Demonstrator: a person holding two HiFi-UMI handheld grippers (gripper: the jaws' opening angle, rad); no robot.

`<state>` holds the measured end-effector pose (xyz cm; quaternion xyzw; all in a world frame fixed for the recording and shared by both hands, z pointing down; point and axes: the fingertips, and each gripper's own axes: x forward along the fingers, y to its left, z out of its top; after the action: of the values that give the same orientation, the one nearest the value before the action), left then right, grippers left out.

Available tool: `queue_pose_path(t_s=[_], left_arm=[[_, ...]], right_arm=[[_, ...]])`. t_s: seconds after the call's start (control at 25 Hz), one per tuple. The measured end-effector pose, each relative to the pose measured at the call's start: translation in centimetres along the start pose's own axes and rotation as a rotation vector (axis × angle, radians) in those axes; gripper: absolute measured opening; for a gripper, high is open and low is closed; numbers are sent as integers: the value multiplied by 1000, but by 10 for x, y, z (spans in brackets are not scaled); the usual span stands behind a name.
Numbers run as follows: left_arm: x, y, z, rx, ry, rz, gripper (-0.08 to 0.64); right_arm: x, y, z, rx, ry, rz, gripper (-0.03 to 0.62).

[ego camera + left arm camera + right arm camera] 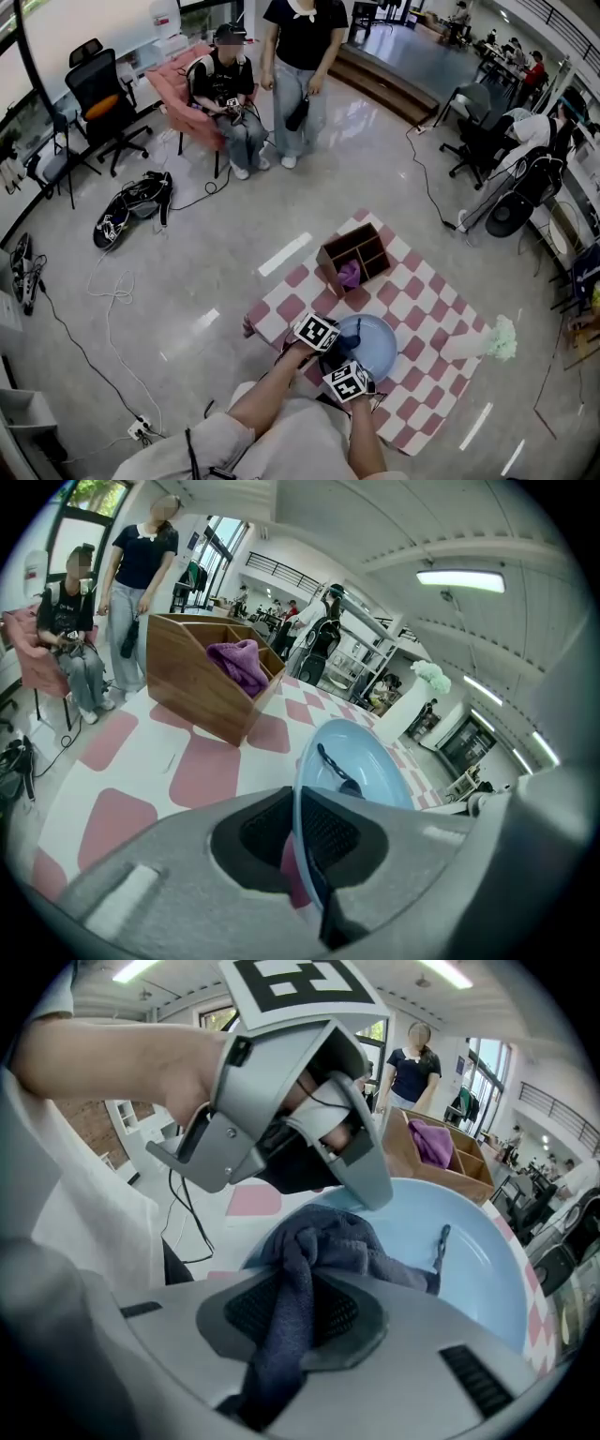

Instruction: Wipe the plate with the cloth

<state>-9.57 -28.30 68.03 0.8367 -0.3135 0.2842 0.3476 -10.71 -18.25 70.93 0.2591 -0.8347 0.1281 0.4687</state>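
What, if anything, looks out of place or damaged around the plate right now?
Nothing stands out. The left tool is shut on the rim of the light blue round plate, and the right tool is shut on the dark grey-blue cloth, bunched on the plate's face. No spill or damage shows.

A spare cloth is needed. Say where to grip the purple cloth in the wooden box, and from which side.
Pinch the purple cloth at its bunched hump, coming down from above. The hump rises past the rim of the wooden box, whose walls shut off its sides, so probably only the open top gives jaws room.
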Motion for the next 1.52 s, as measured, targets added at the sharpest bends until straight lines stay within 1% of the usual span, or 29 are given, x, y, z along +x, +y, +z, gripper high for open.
queue_pose_path(t_s=[0.16, 0.28, 0.44, 0.64, 0.8, 0.88, 0.96, 1.0, 1.12, 1.36, 1.44, 1.52], left_arm=[[2, 1, 2, 11, 11, -2, 29], [3, 2, -1, 13, 20, -1, 29], [2, 3, 0, 7, 23, -11, 28], [0, 3, -1, -2, 25, -20, 28], [2, -5, -7, -1, 26, -36, 28], [4, 0, -4, 4, 18, -29, 28], [1, 9, 3, 10, 15, -15, 28], [0, 11, 4, 12, 19, -11, 28], [3, 7, 2, 13, 32, -17, 28], [7, 6, -2, 11, 43, -21, 29], [8, 5, -4, 13, 49, -23, 29], [7, 6, -6, 4, 55, -25, 29]], right_arm=[[5, -18, 15, 28, -32, -59, 74], [7, -25, 18, 35, -31, -87, 74], [6, -33, 22, 10, -18, -96, 74], [1, -47, 20, 4, -7, -118, 74], [-5, -56, 8, 15, 0, -145, 74], [-4, -70, 10, 21, -19, -165, 74], [-3, -83, 22, 21, -52, -176, 74], [-3, -87, 24, 21, -50, -178, 75], [-5, -96, 10, 35, -13, -188, 75], [-7, -109, 0, 69, -10, -201, 78], [-10, -121, -7, 86, -2, -244, 78], [-13, -135, -18, 130, 8, -287, 78]])
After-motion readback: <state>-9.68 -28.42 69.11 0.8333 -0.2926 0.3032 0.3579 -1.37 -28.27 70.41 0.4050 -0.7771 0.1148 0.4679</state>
